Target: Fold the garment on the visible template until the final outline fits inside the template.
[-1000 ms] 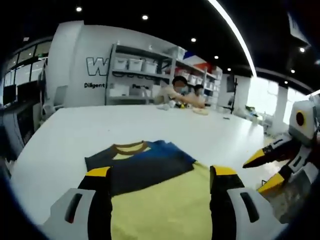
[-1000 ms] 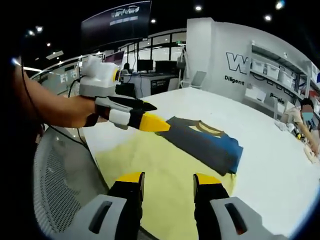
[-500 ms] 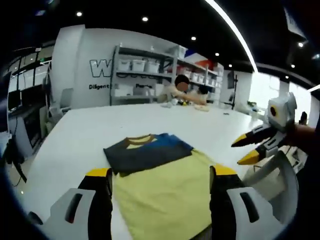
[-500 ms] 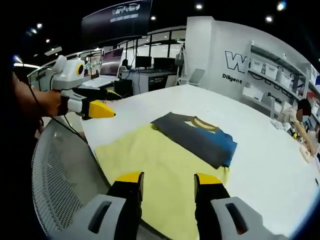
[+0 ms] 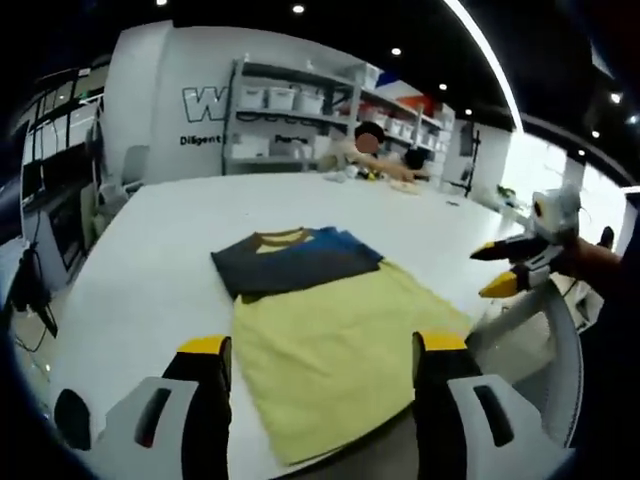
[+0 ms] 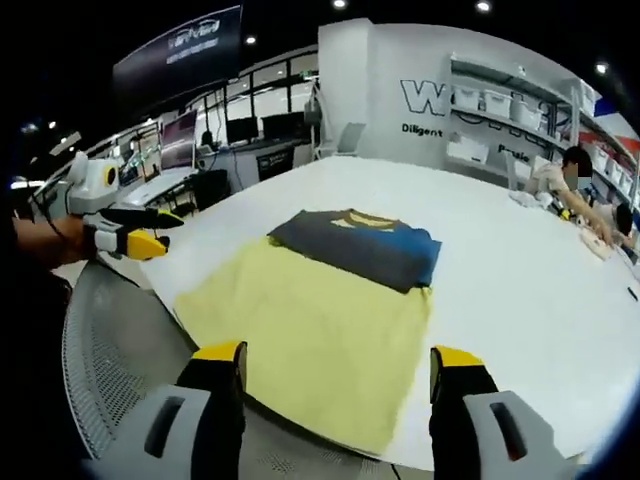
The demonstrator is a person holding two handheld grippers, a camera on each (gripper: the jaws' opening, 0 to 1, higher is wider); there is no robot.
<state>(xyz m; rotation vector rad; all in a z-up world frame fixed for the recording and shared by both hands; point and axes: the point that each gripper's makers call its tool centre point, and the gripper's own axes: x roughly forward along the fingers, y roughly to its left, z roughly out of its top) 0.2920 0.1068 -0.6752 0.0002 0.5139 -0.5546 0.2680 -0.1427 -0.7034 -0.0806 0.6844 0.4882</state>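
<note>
A folded garment (image 5: 295, 262), dark grey with a blue part and a tan collar, lies on the far end of a yellow template sheet (image 5: 340, 350) on the white table (image 5: 150, 260). My left gripper (image 5: 322, 345) hangs open above the sheet's near edge, holding nothing. The right gripper (image 5: 497, 270) is in the air off the table's right side, jaws apart. In the right gripper view the garment (image 6: 355, 245) rests on the template (image 6: 300, 320), my right gripper (image 6: 338, 355) stands open and empty over the sheet's near edge, and the left gripper (image 6: 150, 230) hovers far left, held by a hand.
A grey mesh chair back (image 6: 110, 350) stands at the table's near edge. Two people (image 5: 375, 160) sit at the table's far end. Behind them, shelves (image 5: 290, 125) with bins line the wall. Bare table (image 6: 520, 270) surrounds the sheet.
Both grippers have drawn back from the garment and spread apart, so the garment and the whole template show smaller. The garment itself lies as before.
</note>
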